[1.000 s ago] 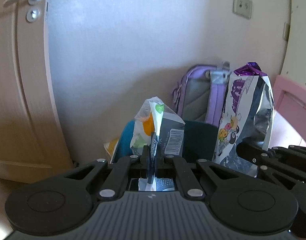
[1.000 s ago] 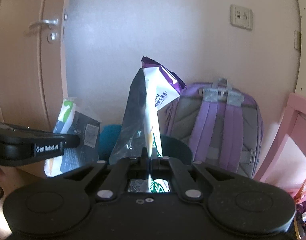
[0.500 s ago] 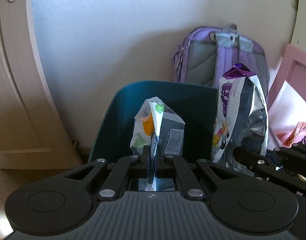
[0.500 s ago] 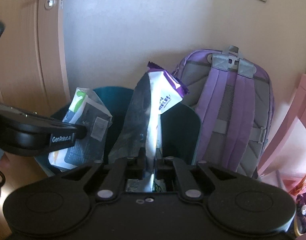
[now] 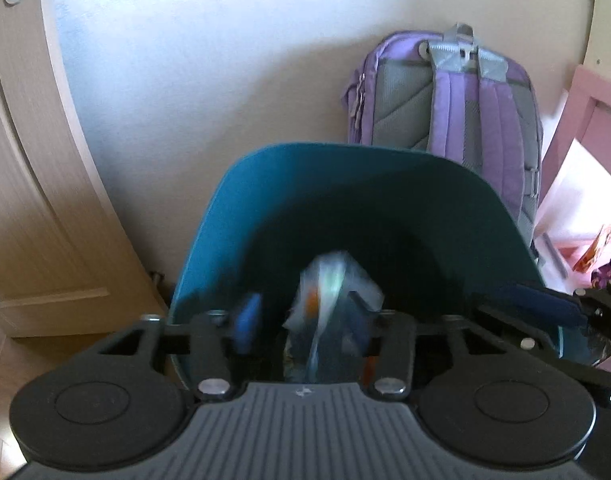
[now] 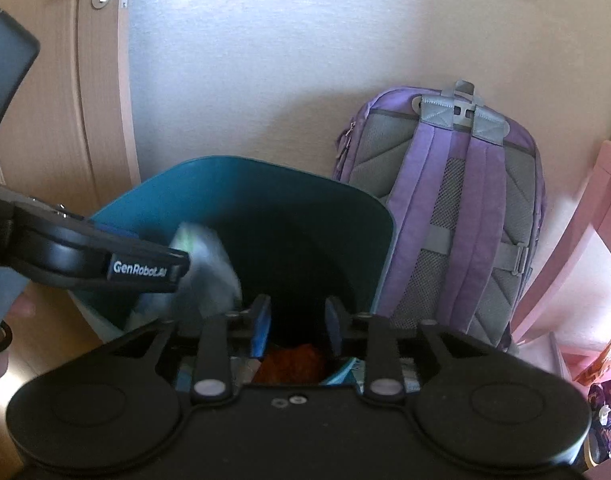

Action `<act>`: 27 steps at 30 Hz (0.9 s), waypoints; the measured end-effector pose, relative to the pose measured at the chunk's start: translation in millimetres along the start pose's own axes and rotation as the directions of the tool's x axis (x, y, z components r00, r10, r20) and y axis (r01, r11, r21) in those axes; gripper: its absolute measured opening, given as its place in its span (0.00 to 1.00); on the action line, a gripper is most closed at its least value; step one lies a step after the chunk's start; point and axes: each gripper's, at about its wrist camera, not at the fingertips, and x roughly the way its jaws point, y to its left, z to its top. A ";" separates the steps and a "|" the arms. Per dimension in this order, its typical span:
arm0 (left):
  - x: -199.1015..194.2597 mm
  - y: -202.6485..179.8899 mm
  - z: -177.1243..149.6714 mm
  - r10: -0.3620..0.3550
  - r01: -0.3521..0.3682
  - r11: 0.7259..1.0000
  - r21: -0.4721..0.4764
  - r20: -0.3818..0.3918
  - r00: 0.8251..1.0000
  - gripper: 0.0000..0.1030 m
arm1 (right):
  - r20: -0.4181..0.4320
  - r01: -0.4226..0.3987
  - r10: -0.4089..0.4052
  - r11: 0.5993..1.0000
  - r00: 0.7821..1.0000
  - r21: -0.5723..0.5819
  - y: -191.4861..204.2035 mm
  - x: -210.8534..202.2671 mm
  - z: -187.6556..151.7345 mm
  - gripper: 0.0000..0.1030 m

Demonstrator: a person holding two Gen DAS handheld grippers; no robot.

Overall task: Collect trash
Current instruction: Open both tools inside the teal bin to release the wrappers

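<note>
Release, by the look of it, as the step in hand. From the left wrist: found the left gripper [image 5: 305, 318] spread wide, its blue pads [image 5: 247, 320] well apart, and between them a crumpled snack wrapper [image 5: 331, 296]. Blurred, touching neither pad so far as could be told, and hanging over the mouth of the teal bin [image 5: 345, 148]. Judged the drop well placed, inside the rim line rather than over the edge. Would have kept the jaws wide and waited above the opening until the wrapper cleared, since light foil could catch a pad or drift onto the rim. Noted a purple backpack [image 5: 445, 100] propped against the wall behind the bin, and a door [image 5: 25, 200] to the left. From the right wrist: found the right gripper [image 6: 297, 316] open as well, though less widely, with nothing between its fingers, poised over the same bin. Saw the left gripper reaching in from the left, the blurred wrapper just past its tip, within the bin's opening. Made out something orange-red [image 6: 293, 360] lying low in the bin, with paler scraps beside it too hidden to name. Spotted more wrappers [image 6: 601, 400] at far right, well apart from the bin, so judged the collecting unfinished.
</note>
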 end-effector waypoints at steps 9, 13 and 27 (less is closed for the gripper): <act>-50.2 0.7 -5.4 -0.007 0.007 1.000 -0.003 0.079 0.997 0.69 | 0.037 0.002 -0.003 1.000 0.999 0.015 6.1 -36.1 0.2 0.37; -79.4 7.9 -14.1 -0.015 0.017 1.000 -0.019 0.113 0.993 0.70 | 0.057 -0.009 0.008 1.000 0.998 0.020 13.2 -57.8 -1.3 0.43; -152.3 37.3 -62.9 -0.029 0.035 0.999 -0.032 0.156 0.987 0.80 | 0.099 -0.086 0.086 0.996 0.991 -0.006 46.0 -127.7 -19.8 0.53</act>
